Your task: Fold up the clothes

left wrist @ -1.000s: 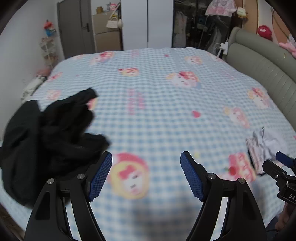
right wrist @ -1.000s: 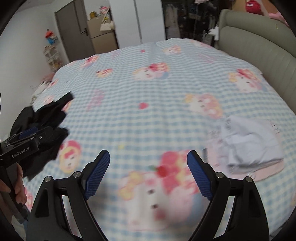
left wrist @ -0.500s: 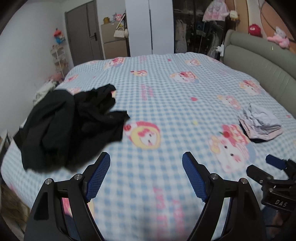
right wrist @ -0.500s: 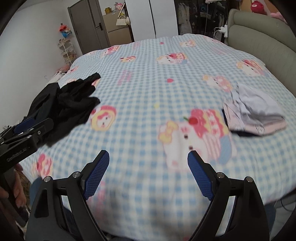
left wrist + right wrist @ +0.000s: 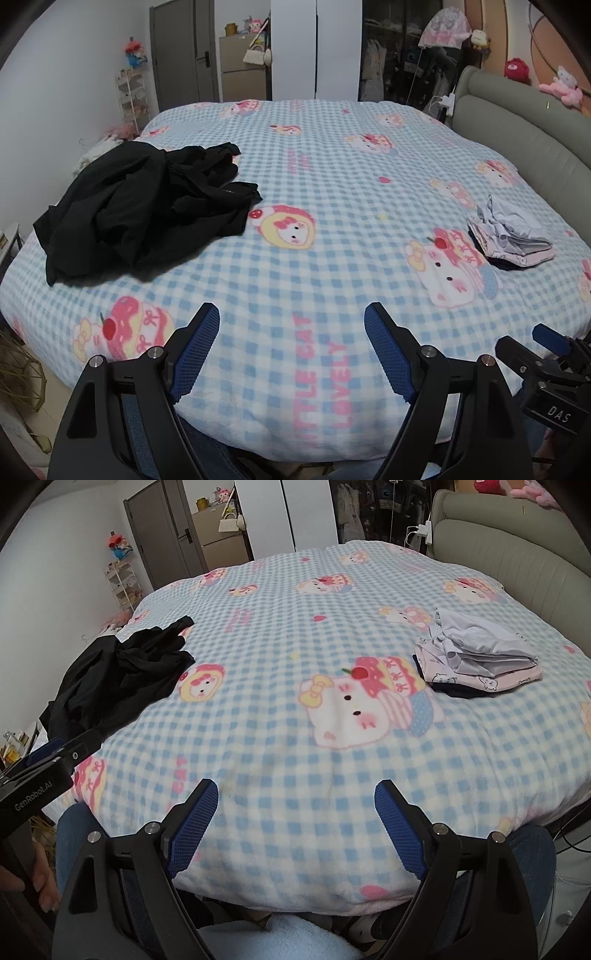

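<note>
The black clothes (image 5: 147, 206) lie in a loose heap on the blue checked blanket (image 5: 295, 155), at ten o'clock from the left gripper (image 5: 291, 354). They now sit farther up the left wrist view than a second ago, well apart from the pads, and more of the blanket's near edge shows. The folded pale stack (image 5: 480, 657) rests at one o'clock from the right gripper (image 5: 295, 830), also farther off than before. Both grippers hang over the bed's near edge with jaws spread wide and nothing between them. No containers show on the bed.
</note>
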